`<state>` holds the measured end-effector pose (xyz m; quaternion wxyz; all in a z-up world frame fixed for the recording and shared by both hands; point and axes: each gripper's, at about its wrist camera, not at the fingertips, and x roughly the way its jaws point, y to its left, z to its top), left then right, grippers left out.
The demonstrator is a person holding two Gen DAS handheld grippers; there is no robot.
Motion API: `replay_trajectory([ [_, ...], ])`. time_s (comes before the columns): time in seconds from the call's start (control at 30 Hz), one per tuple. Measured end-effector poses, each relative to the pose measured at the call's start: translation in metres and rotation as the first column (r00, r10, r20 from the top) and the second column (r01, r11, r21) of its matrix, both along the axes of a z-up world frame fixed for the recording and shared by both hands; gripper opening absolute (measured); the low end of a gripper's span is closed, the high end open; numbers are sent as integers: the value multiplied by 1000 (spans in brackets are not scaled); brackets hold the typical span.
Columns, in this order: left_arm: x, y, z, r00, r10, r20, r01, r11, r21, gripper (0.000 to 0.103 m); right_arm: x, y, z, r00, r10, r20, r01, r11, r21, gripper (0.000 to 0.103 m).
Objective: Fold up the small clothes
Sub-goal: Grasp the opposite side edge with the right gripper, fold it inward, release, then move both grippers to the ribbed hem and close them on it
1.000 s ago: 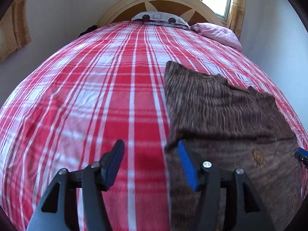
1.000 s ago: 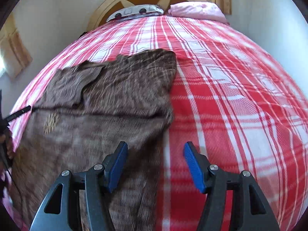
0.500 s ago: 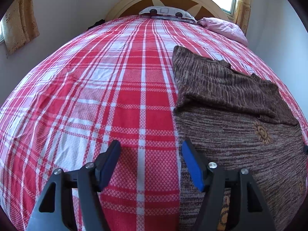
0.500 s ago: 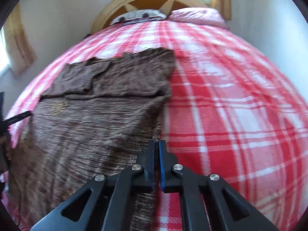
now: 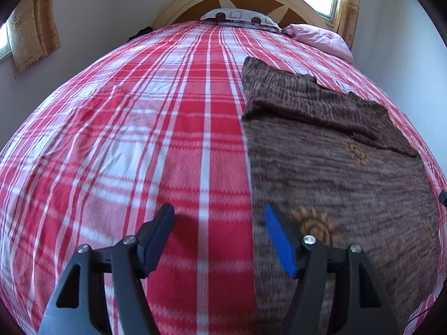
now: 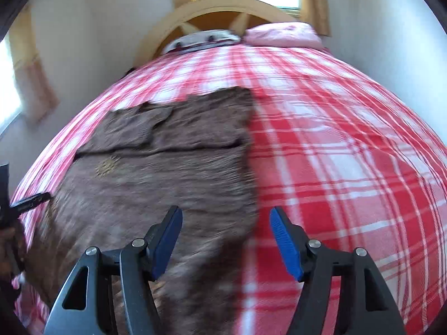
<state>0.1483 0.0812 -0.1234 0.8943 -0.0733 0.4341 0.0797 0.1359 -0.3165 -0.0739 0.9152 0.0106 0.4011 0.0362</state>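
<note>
Gaping empty, both claws, left claw [image 5: 218, 240], right claw [image 6: 226, 240], sun motifs clear only leftward on sweater [image 5: 335, 167].

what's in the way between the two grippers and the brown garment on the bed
Nothing visible. The left gripper is open over the brown garment's left edge; the right gripper is open over its right edge. Only the plaid bedspread lies around it, and the pillows sit far off by the headboard.

Fuzzy knit sweater [image 5: 335, 173], woven bedspread [image 5: 139, 139]
</note>
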Motion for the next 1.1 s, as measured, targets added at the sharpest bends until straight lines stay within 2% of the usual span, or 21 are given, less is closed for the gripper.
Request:
replay_trajectory([
  [0.1,-16,-9,1,1000,-15,2,14,999,45,70,-4,10,-13,998,30,-50,-30,1000,-2,66],
  [0.17,-23,-15,2,1000,-28,1,27,998,63,75,-9,8,-18,998,10,-58,-11,1000,-17,66],
  [0.27,-33,-21,2,999,-46,2,45,996,73,76,-19,1,-20,998,-3,-59,3,1000,3,66],
  [0.67,-65,-34,1,997,-80,-8,80,994,71,76,-66,4,-27,998,1,-68,-2,1000,-3,66],
  [1.1,-107,-42,-2,996,-93,-3,93,995,31,77,-108,8,-32,997,9,-78,-8,1000,9,66],
])
